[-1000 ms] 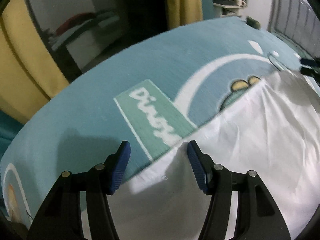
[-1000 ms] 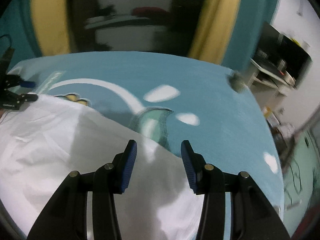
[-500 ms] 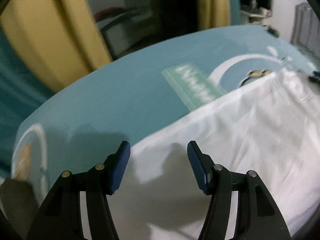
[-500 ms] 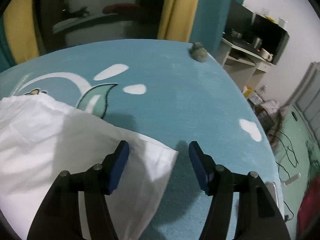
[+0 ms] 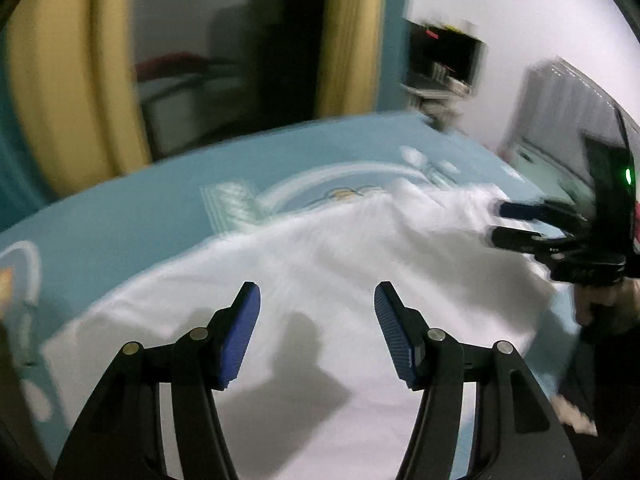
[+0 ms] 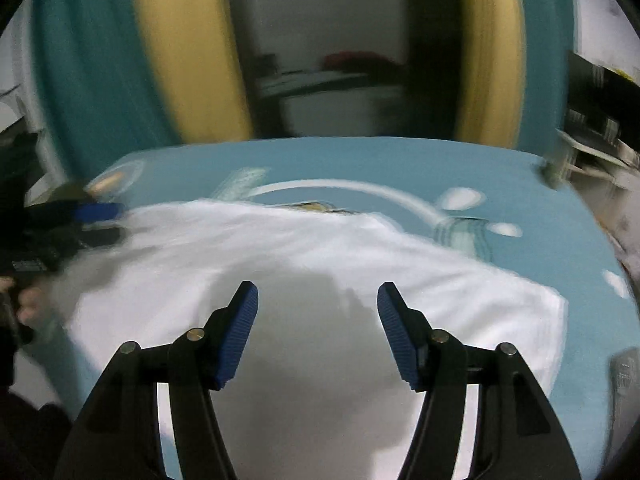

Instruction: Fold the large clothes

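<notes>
white garment (image 5: 320, 264) laid flat on teal bedspread (image 5: 120, 216), more of it framed than a second ago | left gripper (image 5: 316, 336) gaping, nothing held | right gripper (image 6: 316, 336) jaws just widened, empty; fold likely released | far hem, right corner exposed | bare bedspread beyond for repositioning

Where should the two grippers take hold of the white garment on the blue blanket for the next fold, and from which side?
Probably at the two outer corners of the white garment, which lies flat on the blue blanket. The right gripper, open and empty, suits the corner at; the left gripper, also open, suits the edge at. Come in low from outside, one finger sliding under the hem.
</notes>
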`<state>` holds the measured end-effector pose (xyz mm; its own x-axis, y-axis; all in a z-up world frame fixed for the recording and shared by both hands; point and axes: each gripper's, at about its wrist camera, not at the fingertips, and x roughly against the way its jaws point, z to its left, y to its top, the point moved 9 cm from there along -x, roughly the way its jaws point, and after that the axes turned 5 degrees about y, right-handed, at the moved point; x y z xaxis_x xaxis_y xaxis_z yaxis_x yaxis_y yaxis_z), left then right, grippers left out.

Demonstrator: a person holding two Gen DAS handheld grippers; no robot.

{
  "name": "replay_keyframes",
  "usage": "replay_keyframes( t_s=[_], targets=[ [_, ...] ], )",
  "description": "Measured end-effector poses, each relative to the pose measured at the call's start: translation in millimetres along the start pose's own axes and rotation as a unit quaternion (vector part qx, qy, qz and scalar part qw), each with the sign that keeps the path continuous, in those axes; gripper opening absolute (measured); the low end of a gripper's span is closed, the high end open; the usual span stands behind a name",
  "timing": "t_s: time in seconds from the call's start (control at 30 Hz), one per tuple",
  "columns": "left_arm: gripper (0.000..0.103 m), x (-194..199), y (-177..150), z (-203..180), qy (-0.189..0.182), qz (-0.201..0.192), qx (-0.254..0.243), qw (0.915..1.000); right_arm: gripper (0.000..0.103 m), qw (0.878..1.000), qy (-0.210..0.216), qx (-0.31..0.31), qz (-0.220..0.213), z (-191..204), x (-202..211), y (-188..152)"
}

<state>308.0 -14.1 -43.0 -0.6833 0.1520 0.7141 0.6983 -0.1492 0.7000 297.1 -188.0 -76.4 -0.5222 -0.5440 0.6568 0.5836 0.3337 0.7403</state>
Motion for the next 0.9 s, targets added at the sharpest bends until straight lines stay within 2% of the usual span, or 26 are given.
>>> replay_keyframes(
  t_s=[0.07,0.2,0.27,0.33,0.47,0.6,0.73,0.83,0.9],
  targets=[
    [0.063,-6,-18,-19,0.006,0.015,-0.011,0.9998,0.062,1.000,0.017,0.019,0.013,27,-11,-8],
    [0.063,-22,-54,-25,0.008,0.057,0.031,0.9978,0.062,0.999,-0.003,0.016,0.050,41,-32,-35],
    [0.063,-25,-66,-30,0.028,0.049,-0.003,0.9984,0.062,0.997,-0.016,0.032,0.065,42,-39,-48],
    [0.063,-22,-70,-31,0.042,0.034,-0.014,0.9985,0.062,0.996,-0.035,0.063,0.056,46,-38,-55],
    [0.063,-21,-70,-31,0.038,0.027,-0.002,0.9989,0.062,0.996,-0.054,0.050,0.048,40,-31,-55],
    [0.063,-15,-70,-33,0.034,0.025,0.002,0.9991,0.063,0.997,-0.060,0.037,0.019,42,-9,-57],
    [0.063,-1,-62,-32,0.017,0.009,0.034,0.9993,0.077,0.999,-0.044,0.004,0.019,43,14,-63],
    [0.063,15,-50,-35,0.007,-0.024,0.048,0.9985,0.093,0.996,-0.078,-0.031,0.005,32,37,-64],
    [0.063,20,-44,-35,0.012,-0.037,0.052,0.9979,0.093,0.995,-0.092,-0.049,-0.004,22,45,-66]
  ],
)
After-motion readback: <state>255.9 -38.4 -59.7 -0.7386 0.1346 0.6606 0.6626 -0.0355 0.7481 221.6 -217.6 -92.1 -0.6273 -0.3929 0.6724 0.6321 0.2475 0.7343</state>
